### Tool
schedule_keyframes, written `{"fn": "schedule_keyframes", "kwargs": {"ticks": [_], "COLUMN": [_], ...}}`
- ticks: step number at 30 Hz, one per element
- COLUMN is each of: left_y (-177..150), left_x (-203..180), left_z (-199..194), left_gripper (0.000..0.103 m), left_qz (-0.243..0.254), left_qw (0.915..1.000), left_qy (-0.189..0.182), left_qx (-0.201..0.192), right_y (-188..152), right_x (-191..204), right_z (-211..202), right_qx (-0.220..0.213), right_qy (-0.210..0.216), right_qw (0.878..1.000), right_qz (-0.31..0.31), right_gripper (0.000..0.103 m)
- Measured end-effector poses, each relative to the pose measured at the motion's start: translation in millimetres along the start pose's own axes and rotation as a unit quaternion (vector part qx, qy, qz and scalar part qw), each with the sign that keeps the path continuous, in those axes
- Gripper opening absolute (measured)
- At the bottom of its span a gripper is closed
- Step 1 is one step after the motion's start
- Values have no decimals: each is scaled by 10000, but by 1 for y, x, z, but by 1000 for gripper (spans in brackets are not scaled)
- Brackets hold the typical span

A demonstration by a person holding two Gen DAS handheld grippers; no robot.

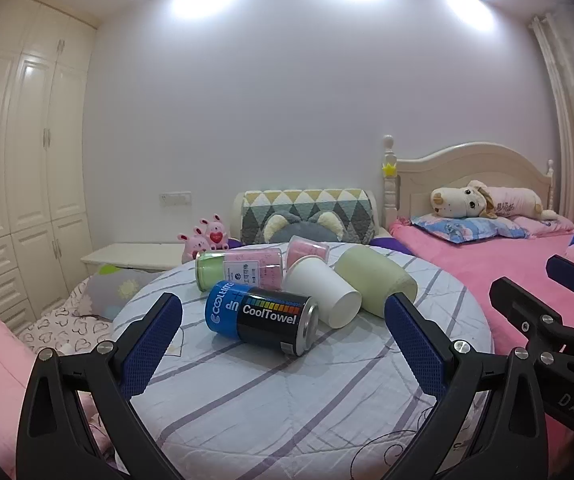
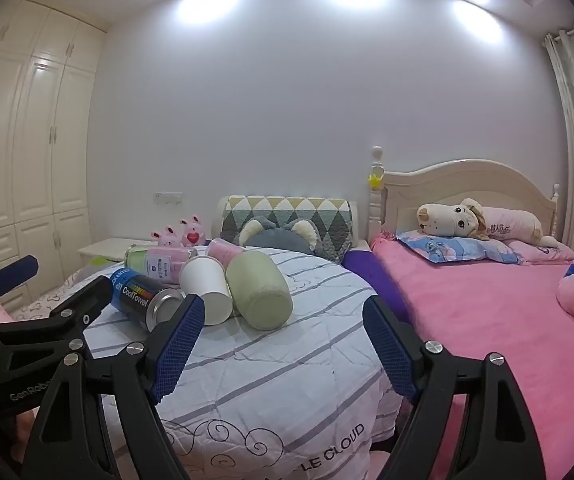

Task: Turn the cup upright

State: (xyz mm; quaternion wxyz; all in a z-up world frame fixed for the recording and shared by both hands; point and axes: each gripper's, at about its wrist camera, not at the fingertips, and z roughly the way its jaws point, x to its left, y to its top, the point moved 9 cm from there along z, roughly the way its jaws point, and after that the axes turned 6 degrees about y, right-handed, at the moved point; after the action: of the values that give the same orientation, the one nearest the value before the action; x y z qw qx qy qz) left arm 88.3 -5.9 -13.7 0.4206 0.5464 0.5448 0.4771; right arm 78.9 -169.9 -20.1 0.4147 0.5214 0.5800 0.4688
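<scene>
Plainly the white paper cup (image 1: 323,297) lies on its side near the middle of the round table (image 1: 287,400), a little toward its far edge, with its closed base turned toward the cameras and its mouth facing away. It touches the pale green cup (image 1: 375,283) on its right and the CoolTowel can (image 1: 263,318) on its left, so it is wedged in a small cluster. Behind it lie a clear tube of pink and green towels (image 1: 239,270) and a pink tube (image 1: 307,250). I judge the cup to be very light, thin-walled and easy to crush or send rolling, so a gentle pinch across the wall near the stiffer base, or at the rolled rim, should suit best. The striped cloth looks soft and may let it tip. The left gripper (image 1: 283,344) hangs over the near edge with jaws wide apart and holding nothing. The right gripper (image 2: 283,346) is likewise spread and empty, toward the right edge of the table.
</scene>
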Motion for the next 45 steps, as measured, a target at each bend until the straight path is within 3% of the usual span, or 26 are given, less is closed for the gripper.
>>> {"fn": "schedule_keyframes", "kwargs": {"ticks": [32,45], "left_y": [0,-15], "left_x": [-1,0], "left_z": [7,28], "left_gripper": [102,102], "left_qz": [7,25], "left_qw": [10000,9989], "left_qy": [-6,42], "left_qx": [99,463], "right_y": [-1,-15], "right_x": [-2,-2], "right_z": [7,26], "right_qx": [128,505], "right_qy": [15,97], "right_qw": [9999,9987], "right_qz": [-8,22], "right_gripper": [83,83]}}
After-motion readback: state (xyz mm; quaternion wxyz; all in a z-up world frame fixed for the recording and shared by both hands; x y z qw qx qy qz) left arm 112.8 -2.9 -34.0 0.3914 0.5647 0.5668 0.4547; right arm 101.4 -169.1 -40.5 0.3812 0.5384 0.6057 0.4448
